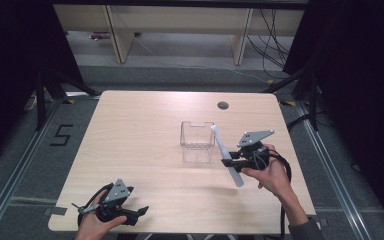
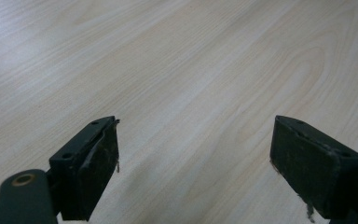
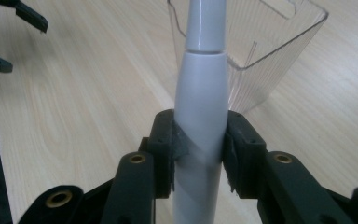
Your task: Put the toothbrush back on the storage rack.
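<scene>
Two black jaws of the right gripper (image 3: 199, 154) pinching a white toothbrush-like handle (image 3: 200, 107) at its thick middle, slim end tilted toward the clear plastic container (image 1: 197, 141) at mid tabletop (image 1: 130, 150). Best done by lifting clear of the rim, centring over the opening, lowering without knocking the light walls. Left gripper (image 2: 193, 163) resting near the front edge, jaws spread, holding nothing.
</scene>
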Available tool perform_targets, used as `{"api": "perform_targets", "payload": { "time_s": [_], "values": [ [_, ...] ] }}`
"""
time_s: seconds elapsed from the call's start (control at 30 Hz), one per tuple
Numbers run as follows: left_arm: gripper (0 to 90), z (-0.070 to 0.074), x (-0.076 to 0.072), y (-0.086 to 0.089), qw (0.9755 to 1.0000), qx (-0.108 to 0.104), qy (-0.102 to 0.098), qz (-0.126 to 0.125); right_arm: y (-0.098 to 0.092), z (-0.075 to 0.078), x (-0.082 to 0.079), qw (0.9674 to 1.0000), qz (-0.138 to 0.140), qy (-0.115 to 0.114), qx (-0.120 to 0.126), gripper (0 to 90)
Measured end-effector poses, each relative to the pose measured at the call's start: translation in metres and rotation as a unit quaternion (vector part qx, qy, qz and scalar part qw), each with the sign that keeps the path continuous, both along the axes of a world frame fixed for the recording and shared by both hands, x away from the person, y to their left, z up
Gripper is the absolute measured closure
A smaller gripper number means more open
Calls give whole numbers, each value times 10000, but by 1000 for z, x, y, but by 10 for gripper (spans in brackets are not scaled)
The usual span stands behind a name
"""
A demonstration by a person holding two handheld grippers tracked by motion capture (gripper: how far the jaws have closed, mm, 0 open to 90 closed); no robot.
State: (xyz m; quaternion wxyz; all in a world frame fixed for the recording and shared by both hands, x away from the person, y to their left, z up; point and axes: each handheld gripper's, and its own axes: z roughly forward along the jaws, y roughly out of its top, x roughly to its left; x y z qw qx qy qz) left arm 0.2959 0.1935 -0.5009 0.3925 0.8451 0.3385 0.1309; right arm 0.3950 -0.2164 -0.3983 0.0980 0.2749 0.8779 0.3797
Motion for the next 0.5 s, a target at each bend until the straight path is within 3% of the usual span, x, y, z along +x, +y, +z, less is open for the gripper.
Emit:
{"api": "perform_targets", "payload": {
  "time_s": [0.1,0.13,0.2,0.3,0.33,0.5],
  "values": [
    [148,0,-1,-1,10000,-90,6,19,1,2,1,9999,-92,-47,92,667],
    [148,1,0,0,10000,26,-11,-15,1,3,6,9998,-6,-178,48,667],
    [148,0,-1,-1,10000,-86,5,13,2,3,9,9998,7,-171,118,667],
    [148,0,0,0,10000,-11,-12,9,3,4,10,9996,-63,-237,131,667],
    [148,0,0,0,10000,-18,-12,6,4,6,11,9997,-123,-150,158,667],
    [148,0,0,0,10000,-46,0,20,6,9,17,9994,-39,-272,220,667]
  ]
}}
